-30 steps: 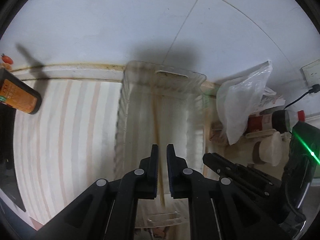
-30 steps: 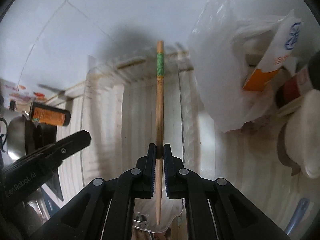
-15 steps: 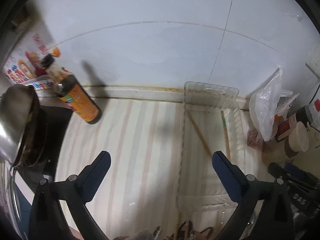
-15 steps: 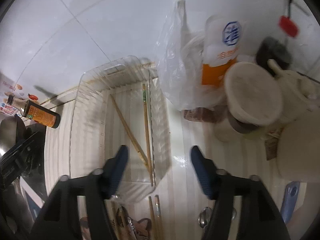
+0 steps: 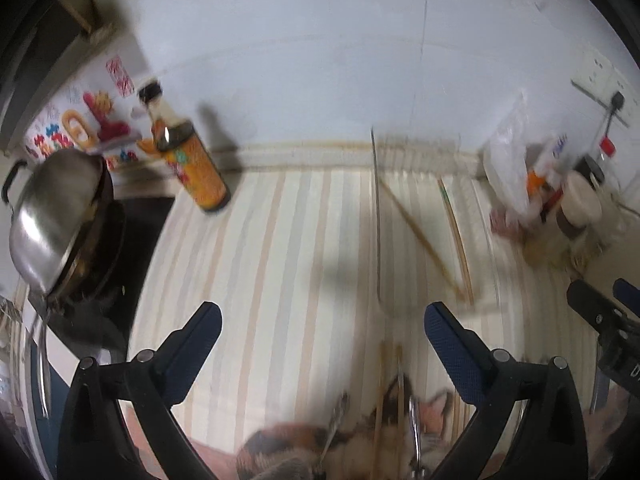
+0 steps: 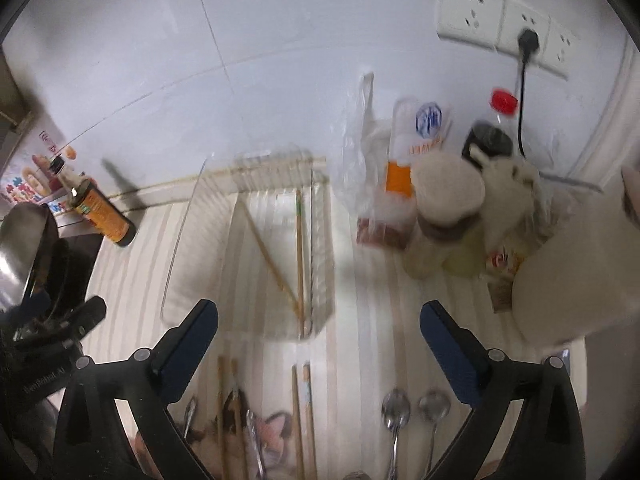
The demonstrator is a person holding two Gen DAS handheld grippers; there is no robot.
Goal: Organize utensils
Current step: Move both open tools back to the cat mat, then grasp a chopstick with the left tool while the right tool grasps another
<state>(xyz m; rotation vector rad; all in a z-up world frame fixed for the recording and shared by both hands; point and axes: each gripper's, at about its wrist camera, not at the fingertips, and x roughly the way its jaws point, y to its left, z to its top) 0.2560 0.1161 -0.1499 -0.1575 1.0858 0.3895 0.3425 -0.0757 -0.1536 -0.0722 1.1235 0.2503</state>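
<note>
A clear plastic tray (image 6: 320,248) stands on the striped counter against the wall and holds two wooden chopsticks (image 6: 298,248), one with a green band. It also shows in the left wrist view (image 5: 378,216) with the chopsticks (image 5: 420,232). More chopsticks (image 6: 298,416) and two metal spoons (image 6: 396,408) lie on the counter in front of the tray. My right gripper (image 6: 318,344) is open and empty, above the near utensils. My left gripper (image 5: 322,338) is open and empty, left of the tray.
An orange sauce bottle (image 5: 194,172) stands at the back left beside a steel wok (image 5: 52,216) on the stove. Plastic bags, jars and bottles (image 6: 440,200) crowd the right side under a wall socket (image 6: 500,28). A cat-print cloth (image 5: 360,448) lies at the near edge.
Both grippers have opened and pulled back from the tray. The green-banded chopstick left the right gripper and now lies in the tray beside the other one.
</note>
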